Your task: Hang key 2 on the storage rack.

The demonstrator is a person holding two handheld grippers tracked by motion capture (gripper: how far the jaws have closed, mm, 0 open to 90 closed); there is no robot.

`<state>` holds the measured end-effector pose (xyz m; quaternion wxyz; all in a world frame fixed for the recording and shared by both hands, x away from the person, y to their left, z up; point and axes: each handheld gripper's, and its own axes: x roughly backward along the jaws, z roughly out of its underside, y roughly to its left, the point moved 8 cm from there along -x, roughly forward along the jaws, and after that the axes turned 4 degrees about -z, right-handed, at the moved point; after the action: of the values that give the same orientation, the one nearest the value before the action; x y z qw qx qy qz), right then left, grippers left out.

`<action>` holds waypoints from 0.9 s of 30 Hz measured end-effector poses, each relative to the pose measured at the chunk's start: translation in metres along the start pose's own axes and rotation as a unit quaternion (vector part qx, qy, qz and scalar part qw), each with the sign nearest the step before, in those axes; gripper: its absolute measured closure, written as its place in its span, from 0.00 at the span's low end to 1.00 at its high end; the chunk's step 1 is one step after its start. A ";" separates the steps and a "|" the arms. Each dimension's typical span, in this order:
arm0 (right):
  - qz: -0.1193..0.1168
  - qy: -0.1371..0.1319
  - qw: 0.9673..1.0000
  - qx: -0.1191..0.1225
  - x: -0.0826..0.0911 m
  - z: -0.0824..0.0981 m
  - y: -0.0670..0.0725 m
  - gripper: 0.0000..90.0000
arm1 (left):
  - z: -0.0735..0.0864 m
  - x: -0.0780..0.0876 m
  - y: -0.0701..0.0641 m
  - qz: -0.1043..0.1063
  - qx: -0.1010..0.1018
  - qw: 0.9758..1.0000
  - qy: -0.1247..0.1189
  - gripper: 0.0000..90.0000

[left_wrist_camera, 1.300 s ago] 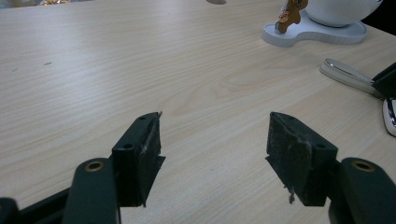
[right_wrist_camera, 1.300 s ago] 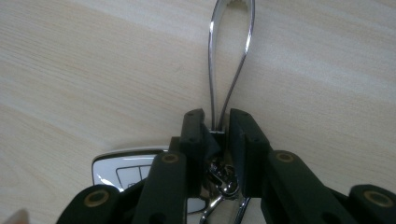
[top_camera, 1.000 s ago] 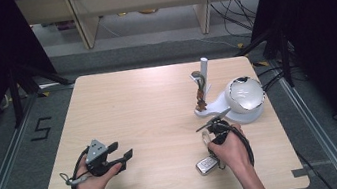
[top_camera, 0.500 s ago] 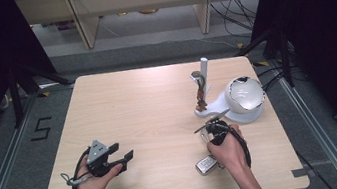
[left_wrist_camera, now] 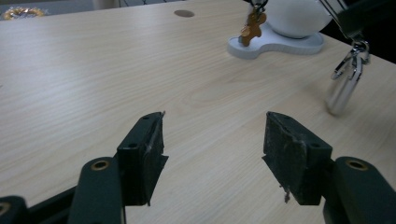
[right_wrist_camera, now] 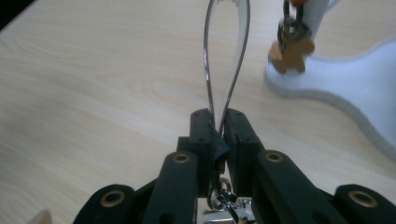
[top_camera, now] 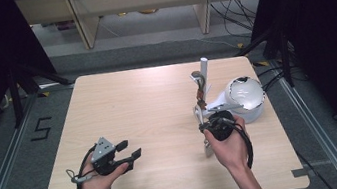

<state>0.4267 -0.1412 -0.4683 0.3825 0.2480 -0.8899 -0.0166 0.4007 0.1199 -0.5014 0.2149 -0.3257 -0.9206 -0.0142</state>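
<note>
Pale wooden tabletop (top_camera: 148,107) lies below my right tool (right_wrist_camera: 218,122), which pinches a keyring (right_wrist_camera: 227,51) loop; the white stand (right_wrist_camera: 355,88) is just ahead. Thin wire could slip out. My left tool (left_wrist_camera: 212,140) stays unclenched, holding nothing.

Overhead and gripper views share the table (top_camera: 161,126).

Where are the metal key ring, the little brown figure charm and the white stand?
Metal key ring (right_wrist_camera: 227,56), right gripper view, on the wire loop above the right gripper.
Brown figure charm (right_wrist_camera: 292,55), right gripper view, on its body.
White stand (left_wrist_camera: 280,44), left gripper view, on its flat base.
</note>
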 end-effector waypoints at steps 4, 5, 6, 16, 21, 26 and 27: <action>-0.003 -0.049 0.999 0.014 0.004 -0.013 0.006 0.92 | -0.007 -0.001 -0.009 0.010 -0.008 1.000 -0.001 0.43; -0.001 -0.054 0.998 0.012 0.004 -0.015 0.006 0.92 | -0.010 -0.002 -0.013 0.020 -0.007 1.000 -0.003 0.43; -0.004 -0.063 0.998 0.018 0.005 -0.018 0.008 0.92 | -0.012 -0.003 -0.017 0.024 -0.010 1.000 -0.004 0.44; -0.031 -0.096 0.995 0.023 0.005 -0.028 0.030 0.92 | -0.043 -0.029 -0.069 0.109 -0.051 0.993 -0.007 0.51; -0.046 -0.102 0.993 0.024 0.005 -0.030 0.039 0.92 | -0.052 -0.049 -0.088 0.138 -0.060 0.989 0.006 0.55; -0.048 -0.107 0.992 0.037 0.005 -0.033 0.044 0.92 | -0.057 -0.062 -0.095 0.148 -0.046 0.988 0.009 0.58; -0.047 -0.108 0.992 0.032 0.006 -0.034 0.046 0.92 | -0.059 -0.063 -0.096 0.153 -0.046 0.987 0.006 0.59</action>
<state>0.4270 -0.0983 -0.4306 0.2743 0.2981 -0.9137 -0.0327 0.4092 -0.0032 -0.4631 0.2043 -0.4723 -0.8570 -0.0256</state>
